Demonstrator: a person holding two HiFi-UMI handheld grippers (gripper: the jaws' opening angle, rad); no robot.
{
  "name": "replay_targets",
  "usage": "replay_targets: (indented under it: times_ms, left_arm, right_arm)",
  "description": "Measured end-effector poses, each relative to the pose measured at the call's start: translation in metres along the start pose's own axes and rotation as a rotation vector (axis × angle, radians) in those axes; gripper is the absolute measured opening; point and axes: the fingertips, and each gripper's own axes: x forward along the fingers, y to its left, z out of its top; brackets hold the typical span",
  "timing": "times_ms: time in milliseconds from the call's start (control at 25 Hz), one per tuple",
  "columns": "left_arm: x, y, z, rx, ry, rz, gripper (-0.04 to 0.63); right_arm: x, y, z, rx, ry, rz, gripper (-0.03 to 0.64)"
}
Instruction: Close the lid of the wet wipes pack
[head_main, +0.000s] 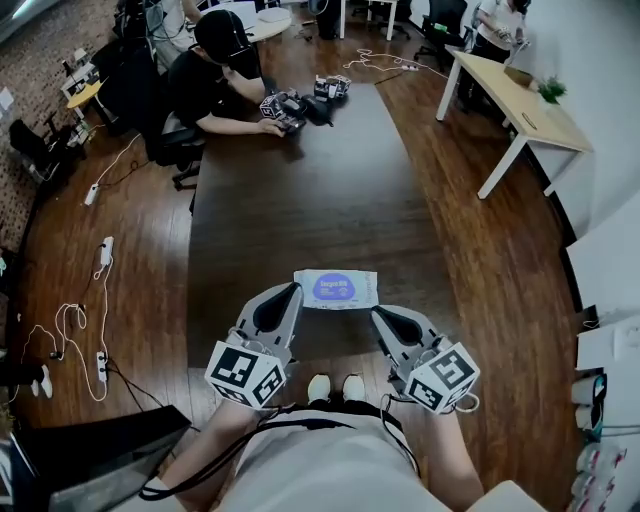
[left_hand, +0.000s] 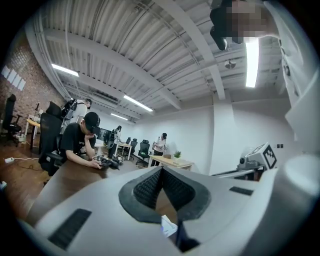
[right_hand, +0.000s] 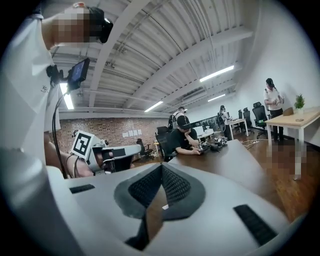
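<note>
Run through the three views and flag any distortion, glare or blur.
Head view: fisheye bows the table edges, but the wet wipes pack stays sharp. Left gripper view: dark round vignette, and a ceiling light blows out white. Right gripper view: same vignette, with mosaic patches laid over it.

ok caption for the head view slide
Left gripper and right gripper shut, empty, held at the table edge; wipes pack lies just beyond.

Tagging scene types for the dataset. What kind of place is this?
Probably an open-plan office or lab workspace: a long dark table, a light desk by the white wall, office chairs, and power strips with cables on the wooden floor.
</note>
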Motion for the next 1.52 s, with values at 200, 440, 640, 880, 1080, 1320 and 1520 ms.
replay_targets:
  times_ms: [200, 440, 640, 880, 1080, 1320, 1520]
  left_arm:
    - [-0.005, -0.013, 0.002, 0.001, 0.003, -0.035, 0.003]
    - [-0.025, -0.055, 0.006, 0.014, -0.027, -0.046, 0.003]
    - [-0.05, -0.097, 0.007, 0.043, -0.053, -0.022, 0.003]
    - [-0.088, -0.172, -0.002, 0.066, -0.065, 0.008, 0.003]
    - [-0.126, -0.225, -0.016, 0.057, -0.064, 0.044, 0.003]
    - [-0.177, -0.264, -0.024, 0.068, -0.05, 0.109, 0.003]
    - [-0.197, -0.279, -0.024, 0.089, -0.03, 0.139, 0.002]
  right_arm:
    - [-0.024, 0.015, -0.004, 0.035, -0.021, -0.038, 0.008]
    - [-0.071, 0.039, -0.007, 0.011, -0.031, -0.031, 0.008]
    - [-0.115, 0.063, 0.002, -0.034, -0.065, 0.001, 0.008]
    - [-0.189, 0.087, -0.003, -0.015, -0.096, -0.007, 0.008]
    - [-0.24, 0.109, -0.023, 0.01, -0.106, 0.015, 0.008]
    - [-0.286, 0.13, -0.042, 0.04, -0.115, 0.036, 0.008]
    - [-0.312, 0.144, -0.039, 0.046, -0.144, 0.047, 0.007]
